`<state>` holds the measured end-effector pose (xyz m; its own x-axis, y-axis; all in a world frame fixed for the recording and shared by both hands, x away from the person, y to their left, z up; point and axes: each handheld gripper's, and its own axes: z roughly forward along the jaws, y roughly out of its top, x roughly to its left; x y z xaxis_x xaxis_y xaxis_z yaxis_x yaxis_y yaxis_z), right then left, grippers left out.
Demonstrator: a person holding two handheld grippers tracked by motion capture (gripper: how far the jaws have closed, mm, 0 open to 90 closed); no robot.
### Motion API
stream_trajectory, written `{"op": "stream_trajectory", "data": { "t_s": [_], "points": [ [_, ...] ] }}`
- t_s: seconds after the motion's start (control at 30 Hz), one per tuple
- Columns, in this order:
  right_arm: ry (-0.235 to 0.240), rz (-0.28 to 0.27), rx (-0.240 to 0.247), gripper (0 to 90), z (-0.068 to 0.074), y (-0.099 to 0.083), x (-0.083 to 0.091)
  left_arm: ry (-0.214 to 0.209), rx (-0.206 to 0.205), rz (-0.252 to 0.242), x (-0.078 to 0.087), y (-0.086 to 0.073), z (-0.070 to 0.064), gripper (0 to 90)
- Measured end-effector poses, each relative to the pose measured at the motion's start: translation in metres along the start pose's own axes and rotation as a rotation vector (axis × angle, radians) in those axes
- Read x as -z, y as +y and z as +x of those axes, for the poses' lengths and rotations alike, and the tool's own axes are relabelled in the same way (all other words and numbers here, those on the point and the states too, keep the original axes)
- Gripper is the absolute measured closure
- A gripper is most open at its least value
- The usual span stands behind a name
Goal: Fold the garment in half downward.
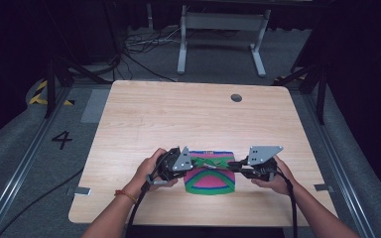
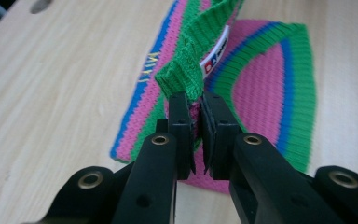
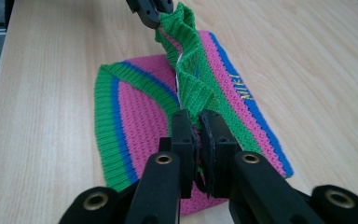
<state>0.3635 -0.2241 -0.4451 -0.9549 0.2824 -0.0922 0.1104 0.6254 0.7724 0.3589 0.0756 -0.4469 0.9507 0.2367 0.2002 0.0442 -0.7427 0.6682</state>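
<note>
While both grippers pinch the green ribbed edge, the work sits at an early-to-middle stage, judging by the layout. Low in the centre of the high view, on the near part of the wooden table (image 1: 144, 114): a knitted hat (image 1: 210, 179) in pink, green and blue stripes, mostly flat. Left gripper (image 1: 184, 166) at the hat's left end, right gripper (image 1: 235, 163) at its right end, each held in a hand. In the left gripper view, black jaws closed on a bunched fold of the green edge (image 2: 185, 70) at mid-frame, a white label (image 2: 216, 55) just beyond. In the right gripper view, jaws likewise clamped on the same green band (image 3: 191, 79), stretched and twisted toward the other gripper (image 3: 150, 10) at the top of the frame. Done so far: edge seized at both ends and lifted off the table. Left, probably: carrying that edge over and laying it down as a fold, then releasing.
</note>
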Motion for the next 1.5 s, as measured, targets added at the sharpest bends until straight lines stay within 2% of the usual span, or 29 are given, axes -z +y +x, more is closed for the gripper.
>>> {"op": "stream_trajectory", "data": {
  "t_s": [0.1, 0.27, 0.43, 0.7, 0.77, 0.93, 1.17, 1.27, 1.5],
  "points": [
    [-0.004, 0.008, 0.021, 85.0, 0.008, -0.001, -0.001, -0.021, -0.008, 0.021, -0.002, -0.003, -0.006, 82.7],
    [0.020, 0.028, 0.017, 84.8, 0.016, -0.008, -0.002, -0.047, -0.013, 0.035, -0.006, -0.008, -0.014, 82.7],
    [0.032, 0.057, 0.015, 84.7, 0.020, -0.018, -0.009, -0.068, -0.024, 0.082, -0.013, -0.011, -0.021, 82.8],
    [0.032, 0.065, 0.008, 84.8, 0.028, -0.027, -0.011, -0.074, -0.024, 0.080, -0.014, -0.016, -0.026, 82.6],
    [0.029, 0.069, 0.011, 84.8, 0.029, -0.029, -0.011, -0.072, -0.009, 0.071, -0.012, -0.018, -0.027, 82.6],
    [0.035, 0.076, 0.009, 84.3, 0.032, -0.032, -0.012, -0.084, -0.006, 0.066, -0.010, -0.020, -0.029, 81.8],
    [0.057, 0.103, 0.019, 82.3, 0.037, -0.035, -0.014, -0.105, -0.032, 0.073, -0.013, -0.023, -0.034, 81.1],
    [0.058, 0.108, 0.018, 82.1, 0.038, -0.035, -0.015, -0.103, -0.033, 0.086, -0.013, -0.023, -0.036, 81.5],
    [0.065, 0.115, 0.012, 79.1, 0.038, -0.038, -0.011, -0.133, -0.040, 0.082, -0.012, -0.026, -0.037, 78.3]
  ]
}}
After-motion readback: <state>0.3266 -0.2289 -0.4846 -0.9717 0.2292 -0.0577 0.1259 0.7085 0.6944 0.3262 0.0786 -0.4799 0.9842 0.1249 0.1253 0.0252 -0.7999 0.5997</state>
